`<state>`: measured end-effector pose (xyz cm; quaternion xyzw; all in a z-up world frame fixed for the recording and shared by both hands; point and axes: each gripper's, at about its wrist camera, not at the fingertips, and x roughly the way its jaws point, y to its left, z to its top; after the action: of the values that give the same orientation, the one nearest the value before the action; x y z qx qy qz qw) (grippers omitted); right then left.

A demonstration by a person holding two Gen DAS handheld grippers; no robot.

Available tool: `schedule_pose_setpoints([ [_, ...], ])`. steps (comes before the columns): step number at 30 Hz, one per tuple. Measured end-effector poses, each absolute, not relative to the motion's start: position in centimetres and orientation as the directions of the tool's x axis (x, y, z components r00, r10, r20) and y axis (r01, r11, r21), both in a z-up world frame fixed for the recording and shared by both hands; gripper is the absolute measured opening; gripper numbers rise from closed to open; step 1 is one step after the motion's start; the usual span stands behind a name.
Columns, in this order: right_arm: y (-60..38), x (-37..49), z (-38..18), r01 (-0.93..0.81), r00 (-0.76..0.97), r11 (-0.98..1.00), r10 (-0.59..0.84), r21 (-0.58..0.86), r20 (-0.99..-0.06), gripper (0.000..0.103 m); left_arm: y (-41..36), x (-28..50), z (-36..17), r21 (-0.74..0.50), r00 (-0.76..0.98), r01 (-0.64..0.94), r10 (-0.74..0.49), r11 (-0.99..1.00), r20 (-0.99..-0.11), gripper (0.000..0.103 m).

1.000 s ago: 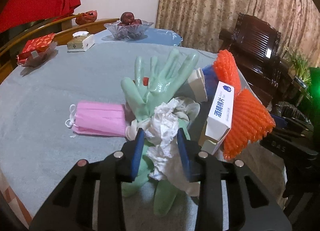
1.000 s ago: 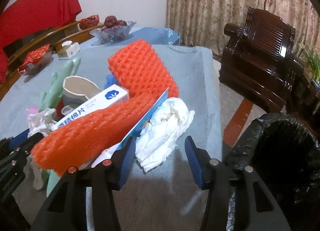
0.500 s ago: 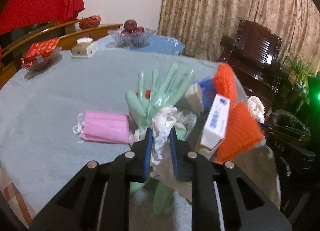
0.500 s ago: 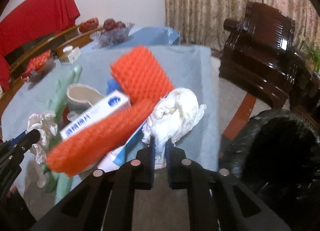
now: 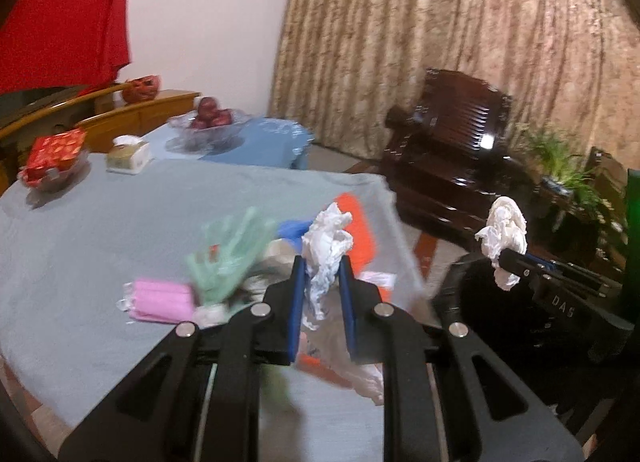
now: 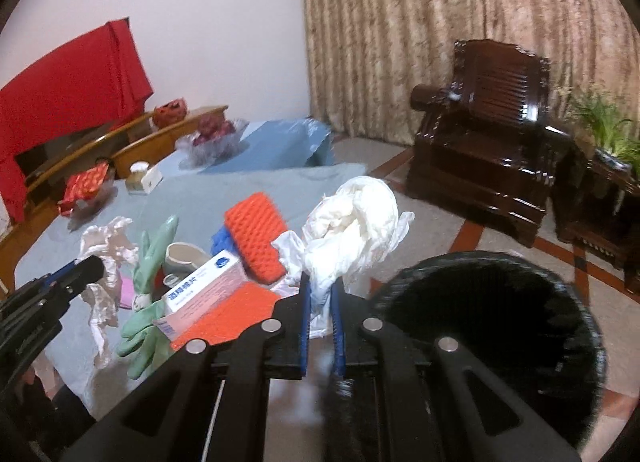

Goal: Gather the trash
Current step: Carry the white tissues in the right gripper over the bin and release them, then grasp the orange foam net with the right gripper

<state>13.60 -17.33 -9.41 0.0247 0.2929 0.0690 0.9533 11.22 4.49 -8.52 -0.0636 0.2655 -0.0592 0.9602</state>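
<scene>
My left gripper (image 5: 321, 262) is shut on a crumpled white tissue (image 5: 326, 246), lifted above the trash pile on the grey-blue table (image 5: 100, 222). My right gripper (image 6: 320, 282) is shut on a bigger white paper wad (image 6: 352, 230), held up beside the black-lined bin (image 6: 492, 326) at the table's right edge. In the left wrist view the right gripper (image 5: 504, 256) with its paper wad (image 5: 504, 230) hangs over the bin (image 5: 480, 302). Still on the table lie green rubber gloves (image 6: 148, 262), a pink mask (image 5: 160, 300), orange foam nets (image 6: 256, 238) and a white box (image 6: 204, 286).
A fruit bowl (image 5: 210, 122), a tissue box (image 5: 128, 156) and a red packet (image 5: 54, 154) stand at the table's far side. A dark wooden armchair (image 6: 484, 150) and potted plants (image 6: 604, 134) are beyond the bin. A small cup (image 6: 184, 256) sits among the trash.
Both grippers closed on their paper wads and lifted them off the table. The right one moved toward the bin; the left one rose above the pile.
</scene>
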Motion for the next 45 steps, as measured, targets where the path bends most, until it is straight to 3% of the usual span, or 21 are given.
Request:
schedule_pose_setpoints([
  [7,-22.6,11.1,-8.5,-0.008,0.839,0.997,0.046,0.072,-0.543,0.01,-1.7,11.9,-8.0,-0.154,0.83,0.206,-0.256,0.966,-0.496,0.016],
  [21,-32.0,8.7,-11.5,0.193,0.777,0.98,-0.13,0.037,-0.616,0.01,-13.5,15.2,-10.8,-0.228,0.714,0.401,-0.458,0.888,-0.529,0.016],
  [24,-33.5,8.5,-12.0,0.234,0.761,0.971,-0.158,0.04,-0.629,0.017,-15.3,15.5,-11.4,-0.23,0.697,0.423,-0.477,0.876,-0.536,0.025],
  [25,-33.8,8.3,-12.1,0.243,0.76,0.969,-0.166,0.038,-0.628,0.024,-15.5,15.6,-11.4,-0.238,0.693,0.426,-0.484,0.873,-0.534,0.038],
  [26,-34.1,8.2,-12.1,0.254,0.757,0.967,-0.177,0.034,-0.629,0.037,-15.5,15.7,-11.5,-0.243,0.693,0.426,-0.487,0.871,-0.532,0.05],
  [28,-34.6,7.9,-12.2,0.276,0.755,0.961,-0.201,0.023,-0.624,0.054,-15.1,15.6,-11.3,-0.251,0.704,0.417,-0.485,0.874,-0.519,0.061],
  [30,-34.8,7.5,-12.1,0.284,0.757,0.959,-0.213,0.017,-0.617,0.063,-14.6,15.5,-11.1,-0.242,0.717,0.404,-0.47,0.882,-0.515,0.067],
  [32,-34.6,7.2,-12.0,0.289,0.763,0.957,-0.222,0.014,-0.607,0.083,-13.8,15.3,-10.9,-0.241,0.727,0.392,-0.46,0.888,-0.511,0.073],
  [35,-33.9,7.3,-11.5,0.27,0.78,0.963,-0.205,0.023,-0.591,0.097,-11.4,14.8,-10.2,-0.218,0.761,0.354,-0.415,0.91,-0.498,0.084],
  [45,-25.2,9.7,-10.1,0.06,0.844,0.993,0.002,0.098,-0.536,0.097,-0.2,12.1,-8.9,-0.107,0.86,0.118,-0.155,0.987,-0.486,0.09],
])
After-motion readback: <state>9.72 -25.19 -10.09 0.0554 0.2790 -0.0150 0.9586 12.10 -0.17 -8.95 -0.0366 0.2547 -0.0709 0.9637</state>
